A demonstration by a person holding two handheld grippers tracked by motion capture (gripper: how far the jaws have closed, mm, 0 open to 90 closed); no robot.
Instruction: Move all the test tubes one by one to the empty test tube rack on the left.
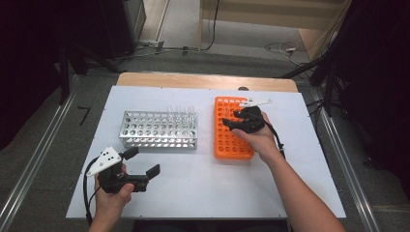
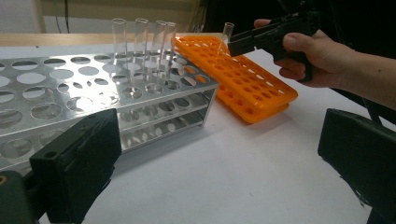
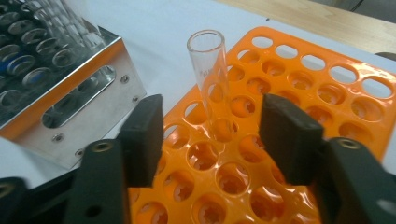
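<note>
Right gripper (image 1: 238, 120) hovers over the far end of the flat orange plastic tube rack (image 1: 231, 142), which lies toward the right edge of the white table sheet (image 1: 203, 188). Its black jaws stand partly open, flanking a single clear glass test tube (image 3: 208, 74) that stands upright in a hole near the rack's far left corner; the pads have gaps on both sides, so nothing is gripped — a grasp looks set up, not made. The tube stands in front of the pads, likely so the jaws can close on its upper wall. Left gripper (image 1: 142, 162) rests near the sheet's near-left corner, jaws wide and empty, apparently waiting. Between them, toward the far edge, sits the shiny perforated aluminium rack (image 1: 159, 130), tiered, with a small cluster of clear tubes (image 2: 142, 44) at its right end. The orange rack is matte with moulded round wells; the glass is thin, smooth and rimmed.
</note>
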